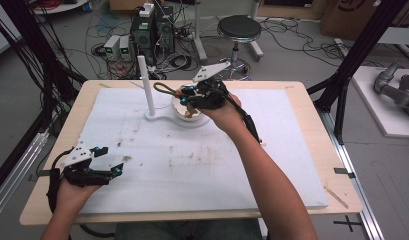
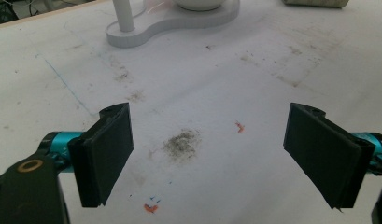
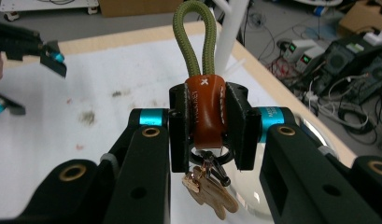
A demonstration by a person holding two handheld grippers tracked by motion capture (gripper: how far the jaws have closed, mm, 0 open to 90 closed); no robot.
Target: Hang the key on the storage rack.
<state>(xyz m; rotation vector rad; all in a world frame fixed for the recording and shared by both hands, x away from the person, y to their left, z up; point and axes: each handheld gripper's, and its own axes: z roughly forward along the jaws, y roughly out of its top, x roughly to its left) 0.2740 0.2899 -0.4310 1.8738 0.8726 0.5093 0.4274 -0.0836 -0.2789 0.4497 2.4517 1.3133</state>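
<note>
Olive cord loop keyring [image 3: 193, 42] with brown leather tab clamped in right gripper [image 3: 208, 123]; keep loop upright nearing white peg stand [image 1: 148, 87]; left gripper [image 2: 209, 154] wide open, empty.

Even, soft overhead light — faint shadows; high view soft, low-res; bg blurred in right gripper view.

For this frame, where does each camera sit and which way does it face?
High view: above the person's side, looking forward and down on the white board; both forearms show.
Left gripper view: on the left gripper, facing the white stand; open fingers show.
Right gripper view: on the right gripper, clamping the keychain.
All three share the stand.
</note>
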